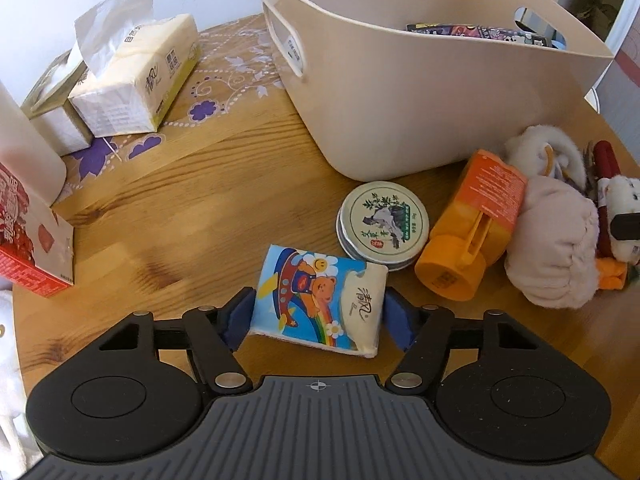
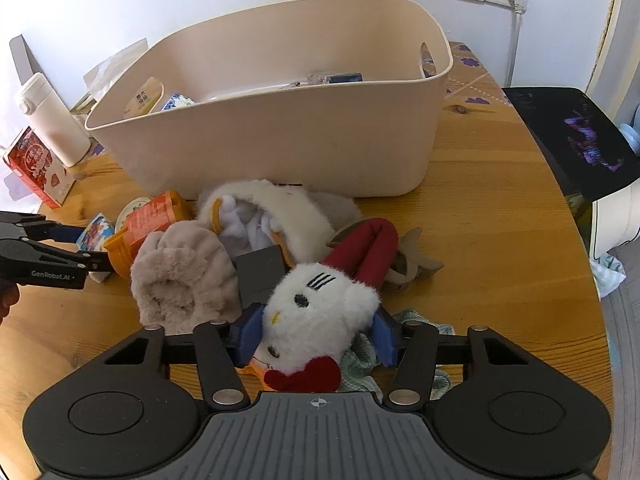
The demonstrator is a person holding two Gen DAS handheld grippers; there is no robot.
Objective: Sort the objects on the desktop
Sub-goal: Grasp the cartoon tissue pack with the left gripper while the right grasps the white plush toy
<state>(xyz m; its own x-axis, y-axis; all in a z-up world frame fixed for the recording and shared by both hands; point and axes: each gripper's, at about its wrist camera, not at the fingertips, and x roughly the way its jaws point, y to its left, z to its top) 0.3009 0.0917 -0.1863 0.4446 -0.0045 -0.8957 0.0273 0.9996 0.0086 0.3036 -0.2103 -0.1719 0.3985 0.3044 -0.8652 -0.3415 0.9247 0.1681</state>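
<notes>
We are holding the left gripper [image 1: 318,314] around a small tissue packet printed with a cartoon bear and rainbow [image 1: 320,300], low in the centre of the left wrist view; its blue pads [image 1: 239,322] are touching the packet's two short edges, so we judge it gripped, if only lightly. The soft packet could buckle or swivel out as we lift, since it is sitting skewed between the pads.

We are closing the right gripper [image 2: 316,334] on a white plush cat toy with a red bow [image 2: 320,320], bottom centre of the right wrist view, with the pads pressing into its fur. The toy's red plush limbs [image 2: 378,248] are lying against a beige fleece mitten [image 2: 182,276] and a black block [image 2: 260,274], so lifting might drag those along.

Just above the packet, a round tin with a plant-print lid [image 1: 382,224] and an orange plastic bottle [image 1: 470,232] are crowding the lift path. The cream plastic basket [image 2: 280,140], filling the upper middle, is already holding some items; its tall wall could catch a low carry.
</notes>
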